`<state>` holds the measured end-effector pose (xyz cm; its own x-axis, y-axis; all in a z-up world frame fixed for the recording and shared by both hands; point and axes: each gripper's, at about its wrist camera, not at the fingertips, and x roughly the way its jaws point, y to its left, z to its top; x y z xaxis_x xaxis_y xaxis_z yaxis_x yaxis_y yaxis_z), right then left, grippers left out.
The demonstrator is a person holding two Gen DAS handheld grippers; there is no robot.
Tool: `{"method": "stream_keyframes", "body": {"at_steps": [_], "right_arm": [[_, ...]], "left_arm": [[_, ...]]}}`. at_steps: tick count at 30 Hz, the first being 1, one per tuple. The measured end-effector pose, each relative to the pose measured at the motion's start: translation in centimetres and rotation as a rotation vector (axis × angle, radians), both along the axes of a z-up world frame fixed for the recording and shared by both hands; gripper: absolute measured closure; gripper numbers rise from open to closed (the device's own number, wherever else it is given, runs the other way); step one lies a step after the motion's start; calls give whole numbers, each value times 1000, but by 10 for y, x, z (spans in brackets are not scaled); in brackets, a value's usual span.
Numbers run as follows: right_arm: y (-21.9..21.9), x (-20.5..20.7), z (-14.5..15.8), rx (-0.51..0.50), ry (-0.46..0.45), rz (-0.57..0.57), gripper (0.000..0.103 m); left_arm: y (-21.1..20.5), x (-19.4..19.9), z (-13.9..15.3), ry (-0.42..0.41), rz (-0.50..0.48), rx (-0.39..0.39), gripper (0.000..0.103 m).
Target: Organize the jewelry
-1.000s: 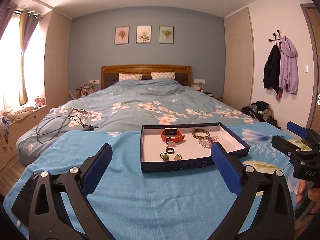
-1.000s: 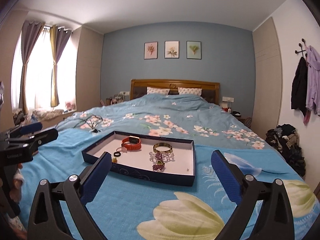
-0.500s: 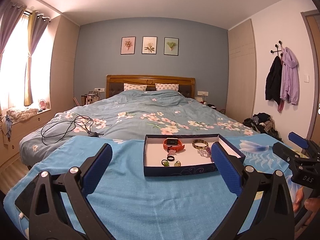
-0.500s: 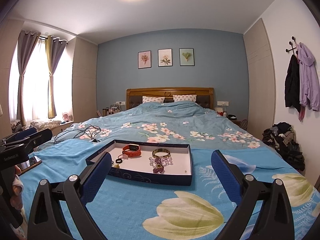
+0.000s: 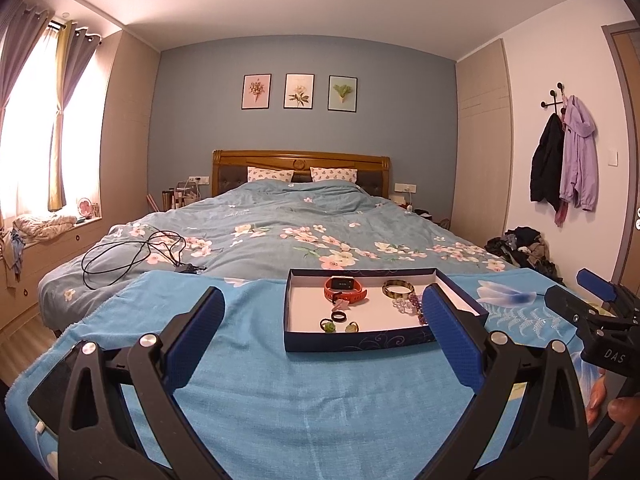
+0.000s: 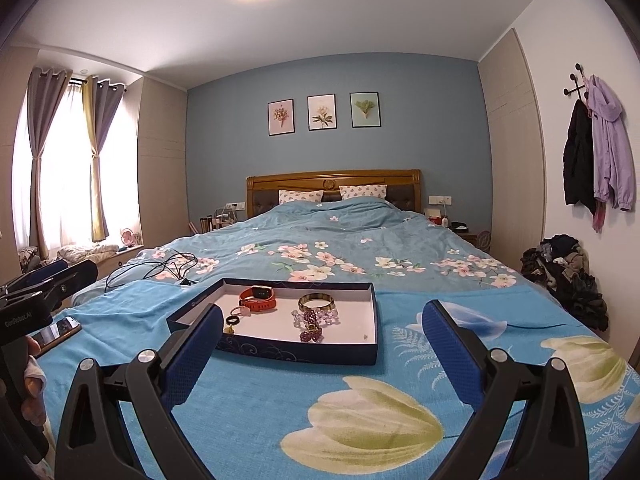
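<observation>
Right now both tongs are spread wide and hold nothing. The left tongs [image 5: 322, 340] hang low over the blue blanket [image 5: 280, 392], and so do the right tongs [image 6: 322, 350]. Both point at the box [image 6: 304, 350] from a little way back, so the cameras can see all of it.

The box sits flat on the blanket at the foot of the bed [image 5: 280, 232]. It is dark blue outside and white inside, so small things show up well. Its low walls keep them from rolling off onto the soft cover.

All the jewelry I can see lies inside the box. The red watch [image 6: 258, 299] is near the back. The gold bangle [image 6: 316, 302] is beside it, to the right. The bead bracelets [image 6: 314, 322], clear and purple, lie in a heap in front of the bangle. A few rings [image 5: 338, 322] sit apart near the front left.

A phone [image 6: 56, 334] lies on the blanket to the left, well away from the box.

So this could be the pieces waiting to be sorted, or pieces already gathered in. I cannot tell which
</observation>
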<state>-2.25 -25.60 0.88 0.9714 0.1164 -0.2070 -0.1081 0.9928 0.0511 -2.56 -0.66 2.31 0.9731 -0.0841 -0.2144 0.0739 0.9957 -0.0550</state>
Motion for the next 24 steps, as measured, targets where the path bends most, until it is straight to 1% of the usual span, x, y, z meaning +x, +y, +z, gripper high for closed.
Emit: {"method": "stream_keyframes", "body": {"at_steps": [6, 24], "right_arm": [[-1, -1, 0, 0, -4, -6, 7], [-2, -1, 2, -2, -9, -11, 7]], "left_arm": [[4, 3, -1, 9, 7, -17, 6], [1, 4, -3, 18, 2, -19, 6]]}}
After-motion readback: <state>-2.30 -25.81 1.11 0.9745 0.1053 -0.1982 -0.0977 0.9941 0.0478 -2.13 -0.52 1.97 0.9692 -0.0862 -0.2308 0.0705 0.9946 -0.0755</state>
